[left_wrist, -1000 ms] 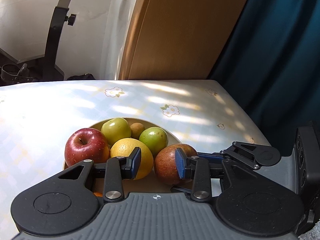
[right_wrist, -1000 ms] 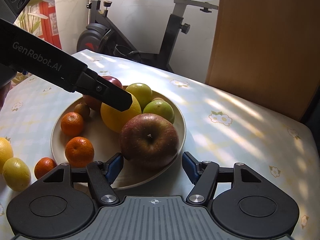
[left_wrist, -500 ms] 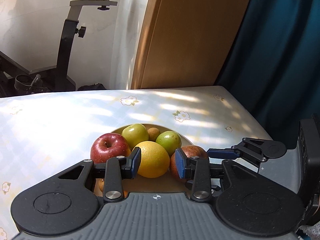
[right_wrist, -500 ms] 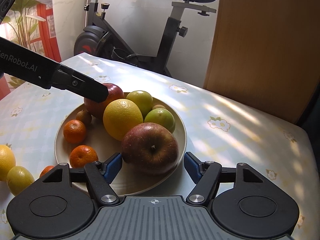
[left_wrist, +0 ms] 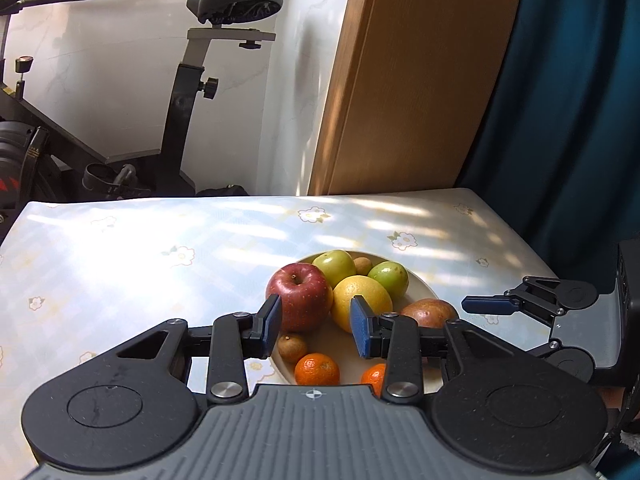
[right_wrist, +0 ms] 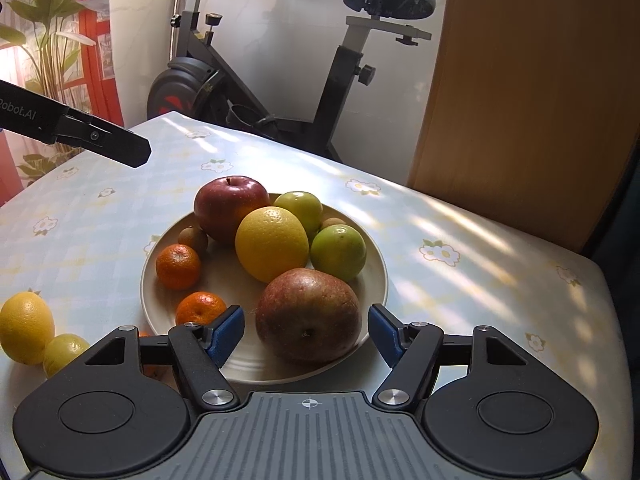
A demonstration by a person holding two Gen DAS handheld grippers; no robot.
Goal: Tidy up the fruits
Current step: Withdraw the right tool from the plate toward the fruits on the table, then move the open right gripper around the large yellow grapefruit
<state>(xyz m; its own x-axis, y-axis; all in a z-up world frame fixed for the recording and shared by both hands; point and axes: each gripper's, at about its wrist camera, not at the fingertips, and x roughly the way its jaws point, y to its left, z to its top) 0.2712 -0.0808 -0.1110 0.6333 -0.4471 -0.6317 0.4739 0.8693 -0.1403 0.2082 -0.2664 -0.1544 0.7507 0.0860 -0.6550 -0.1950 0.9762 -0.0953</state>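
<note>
The plate [right_wrist: 376, 280] holds a red apple [right_wrist: 230, 208] at eleven o'clock, an orange [right_wrist: 272, 244] centrally, and a russet apple [right_wrist: 308, 320] at six. The right gripper [right_wrist: 302, 332] and left gripper [left_wrist: 316, 330] are both spread, holding nothing.

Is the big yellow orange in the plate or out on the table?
In the plate. The big yellow orange sits inside the plate's rim, between the red apple and a green fruit.

Small orange fruit [right_wrist: 143, 335] mostly hidden behind right gripper's fingers [right_wrist: 226, 330]; second mandarin [left_wrist: 374, 376] half hidden in left view.
</note>
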